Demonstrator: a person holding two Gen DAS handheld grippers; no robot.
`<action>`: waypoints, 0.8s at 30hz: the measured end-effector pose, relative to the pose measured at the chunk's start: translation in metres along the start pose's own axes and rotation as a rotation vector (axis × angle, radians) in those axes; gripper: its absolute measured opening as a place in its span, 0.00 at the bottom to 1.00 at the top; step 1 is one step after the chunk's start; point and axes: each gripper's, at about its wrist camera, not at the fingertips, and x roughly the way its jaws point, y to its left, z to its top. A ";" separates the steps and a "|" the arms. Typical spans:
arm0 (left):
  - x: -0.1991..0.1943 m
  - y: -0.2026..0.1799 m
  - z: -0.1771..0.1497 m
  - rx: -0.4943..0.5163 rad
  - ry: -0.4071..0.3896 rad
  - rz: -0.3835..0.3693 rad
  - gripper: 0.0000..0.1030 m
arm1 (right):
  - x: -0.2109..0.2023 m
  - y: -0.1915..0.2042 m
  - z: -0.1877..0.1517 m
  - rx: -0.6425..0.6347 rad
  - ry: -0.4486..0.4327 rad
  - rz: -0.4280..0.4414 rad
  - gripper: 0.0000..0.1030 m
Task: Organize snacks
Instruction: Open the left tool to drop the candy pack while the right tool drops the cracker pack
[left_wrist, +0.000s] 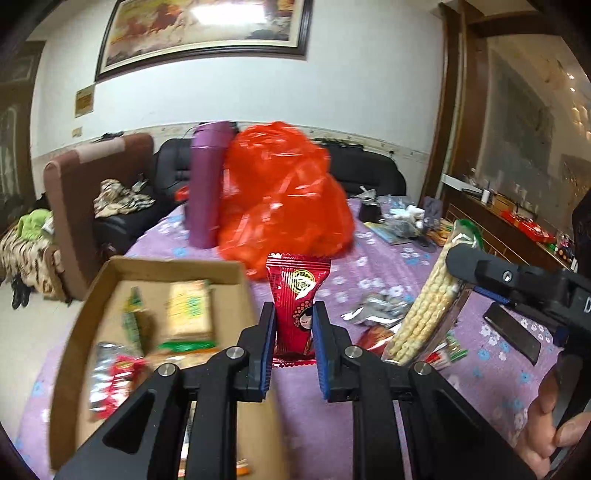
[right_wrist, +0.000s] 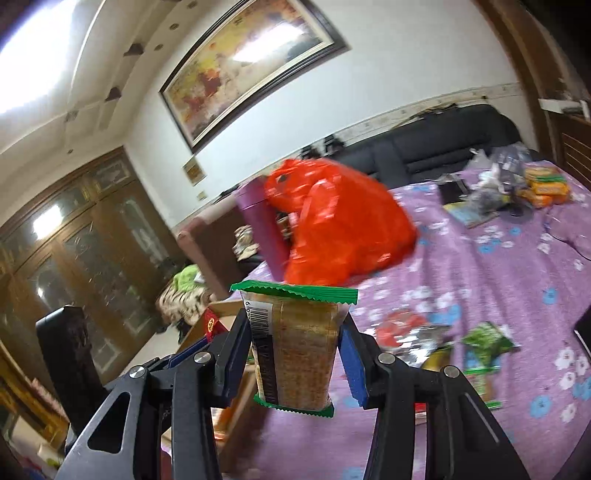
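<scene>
Beside half-filled box (left_wrist: 74, 332): left gripper (left_wrist: 293, 332) clamps red packet (left_wrist: 297, 295), right gripper (right_wrist: 295, 354) clamps cracker pack (right_wrist: 295, 350); loose snacks (right_wrist: 484, 343) remain on tablecloth (right_wrist: 498, 266).

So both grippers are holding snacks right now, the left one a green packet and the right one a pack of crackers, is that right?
Not quite. The left gripper holds a red packet, not a green one, as the left wrist view shows. The right gripper does hold the cracker pack.

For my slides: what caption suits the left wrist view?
Left tool grips a red snack packet beside the cardboard box of sorted snacks.
</scene>
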 end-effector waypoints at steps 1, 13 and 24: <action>-0.003 0.009 -0.001 -0.011 0.005 0.007 0.18 | 0.005 0.008 -0.001 -0.007 0.013 0.012 0.49; 0.007 0.112 -0.021 -0.178 0.088 0.140 0.18 | 0.111 0.077 -0.015 -0.030 0.221 0.080 0.49; 0.020 0.118 -0.029 -0.193 0.110 0.163 0.19 | 0.186 0.085 -0.019 -0.005 0.307 0.034 0.49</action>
